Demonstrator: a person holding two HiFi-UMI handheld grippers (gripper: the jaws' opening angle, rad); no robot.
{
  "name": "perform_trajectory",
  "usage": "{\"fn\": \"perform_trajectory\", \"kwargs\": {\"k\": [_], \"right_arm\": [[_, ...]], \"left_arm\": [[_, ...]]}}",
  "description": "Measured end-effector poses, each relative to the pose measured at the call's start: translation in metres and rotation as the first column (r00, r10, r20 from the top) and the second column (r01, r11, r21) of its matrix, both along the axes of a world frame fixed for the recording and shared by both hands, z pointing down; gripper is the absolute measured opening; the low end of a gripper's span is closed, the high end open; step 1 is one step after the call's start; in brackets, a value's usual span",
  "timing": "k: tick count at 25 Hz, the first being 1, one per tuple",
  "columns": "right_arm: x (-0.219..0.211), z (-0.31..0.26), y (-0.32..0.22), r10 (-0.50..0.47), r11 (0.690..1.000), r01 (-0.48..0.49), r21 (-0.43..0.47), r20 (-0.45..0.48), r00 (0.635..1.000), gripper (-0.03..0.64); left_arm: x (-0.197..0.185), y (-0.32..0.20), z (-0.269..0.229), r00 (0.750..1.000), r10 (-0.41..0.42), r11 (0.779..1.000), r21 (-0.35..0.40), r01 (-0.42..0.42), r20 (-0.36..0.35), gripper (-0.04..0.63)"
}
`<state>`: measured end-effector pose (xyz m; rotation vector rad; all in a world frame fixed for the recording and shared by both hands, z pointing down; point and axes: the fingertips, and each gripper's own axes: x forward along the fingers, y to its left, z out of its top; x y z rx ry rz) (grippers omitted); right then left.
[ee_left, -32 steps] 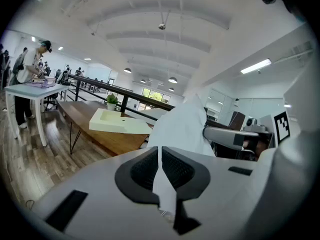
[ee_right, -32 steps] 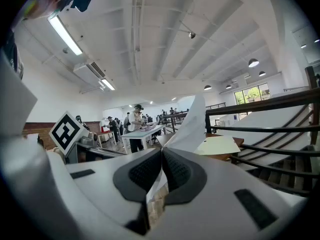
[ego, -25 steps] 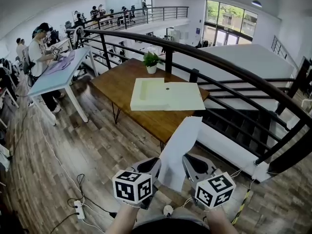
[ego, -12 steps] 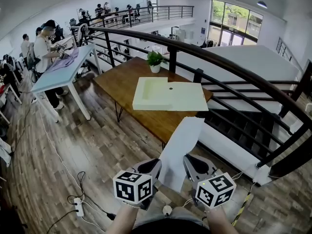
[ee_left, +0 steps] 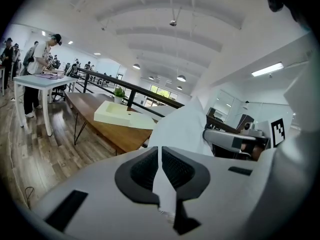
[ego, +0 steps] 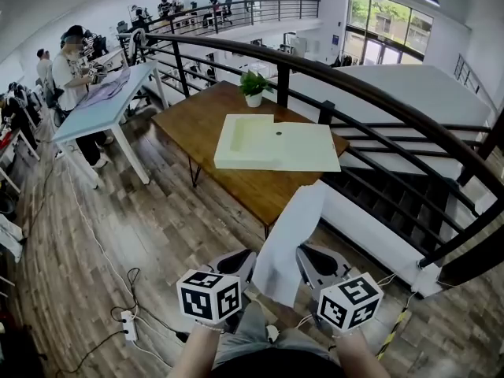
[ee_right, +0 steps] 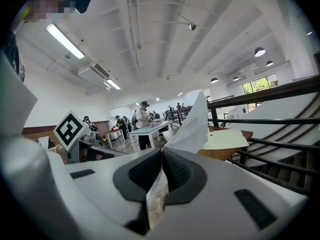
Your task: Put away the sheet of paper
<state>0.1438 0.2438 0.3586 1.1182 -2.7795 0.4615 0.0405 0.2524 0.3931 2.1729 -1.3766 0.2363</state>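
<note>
White sheet of paper (ego: 288, 239) in air before person, upright, bowed, top leaning toward brown wooden table (ego: 197, 128). Left gripper (ee_left: 160, 165) clenched on sheet's lower left edge; paper pinched between ribbed pads, rising past jaws. Right gripper (ee_right: 161, 170) clenched on lower right edge same way. Pale cream flat case (ego: 276, 144) lies on table, well apart from sheet.

Floor (ego: 157, 227): wood planks.
Desk (ego: 197, 136): brown wood, potted plant (ego: 253, 91) at its far edge.
Table (ego: 98, 120): white, left of the desk.
Railing (ego: 283, 77): black metal, along the desk's right edge.
Windows (ego: 386, 31): tall, far right.
Light: strip lamps (ee_right: 65, 41) on a white ceiling.
</note>
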Motion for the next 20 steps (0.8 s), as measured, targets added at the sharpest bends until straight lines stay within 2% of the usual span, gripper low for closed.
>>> {"fn": "perform_trajectory", "kwargs": {"k": [5,10,20], "right_arm": [[-0.006,0.001,-0.019,0.002,1.0,-0.001,-0.005,0.007,1.0,0.031],[-0.009,0.003,-0.06,0.057,0.998,-0.057,-0.003,0.022,0.998,0.031],[-0.031,-0.015,-0.17,0.152,0.988,-0.153,0.02,0.027,0.988,0.031]], "left_arm": [[-0.002,-0.021,0.003,1.0,0.009,1.0,-0.008,-0.009,-0.002,0.034],[-0.011,-0.061,0.011,0.999,0.04,0.999,-0.02,-0.04,0.008,0.034],[-0.062,-0.17,-0.005,0.997,0.076,0.997,0.002,-0.076,0.005,0.034]]}}
